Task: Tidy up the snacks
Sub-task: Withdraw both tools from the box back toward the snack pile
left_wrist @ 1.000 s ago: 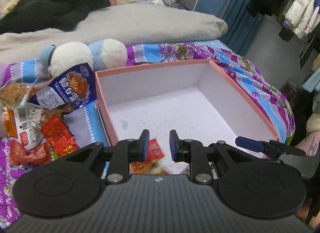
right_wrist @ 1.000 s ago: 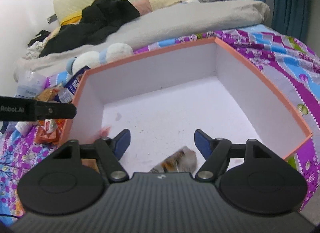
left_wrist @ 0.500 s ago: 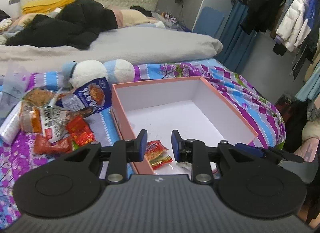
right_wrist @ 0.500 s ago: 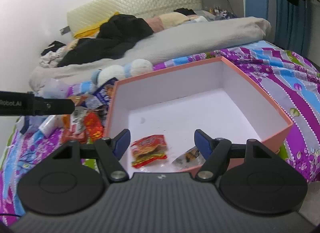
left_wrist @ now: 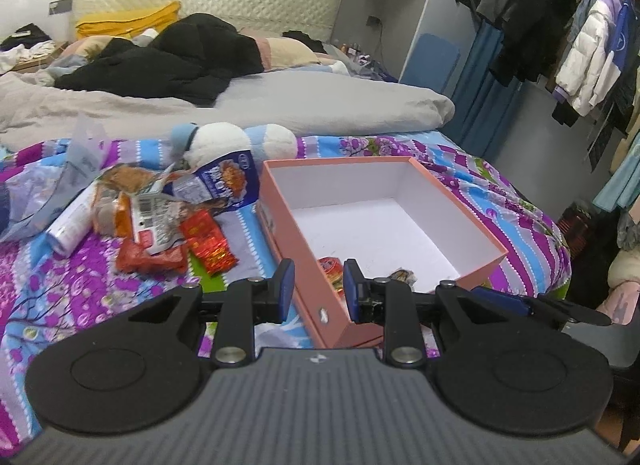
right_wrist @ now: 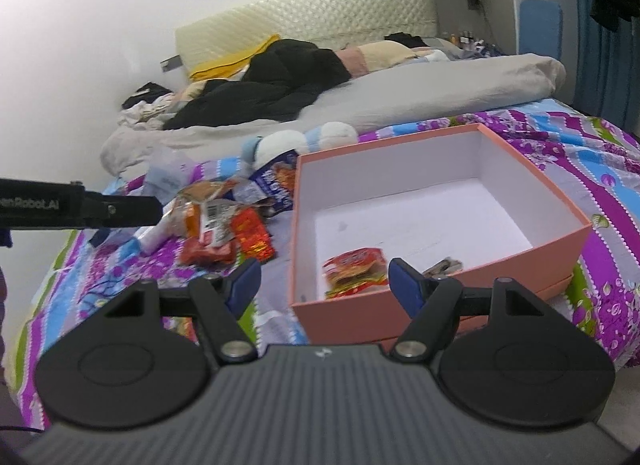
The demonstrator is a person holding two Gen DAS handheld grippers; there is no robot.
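Observation:
A salmon-pink box (left_wrist: 298,249) (right_wrist: 340,319) with a white inside lies on the patterned bedspread. Inside, near its front wall, lie a red snack packet (left_wrist: 330,266) (right_wrist: 356,271) and a small grey-brown packet (left_wrist: 402,276) (right_wrist: 444,266). My left gripper (left_wrist: 319,286) hovers before the box's near corner, its jaws a narrow gap apart with nothing between them. My right gripper (right_wrist: 325,279) stands wide open and empty before the box's front wall. Left of the box is a snack pile: a blue bag (left_wrist: 224,181) (right_wrist: 276,181), red packets (left_wrist: 206,241) (right_wrist: 252,235) and a white tube (left_wrist: 72,221).
A white and blue plush toy (left_wrist: 224,141) lies behind the pile. A grey duvet (left_wrist: 320,105) and black clothing (left_wrist: 180,61) cover the far bed. Coats hang on a rack (left_wrist: 580,45) at the right, beyond the bed's edge. The left gripper's side bar (right_wrist: 80,209) crosses the right wrist view.
Both grippers have drawn back and up from the box, so it looks smaller and farther. The red packet and the small packet now show lying inside it. The left jaws stand slightly wider.

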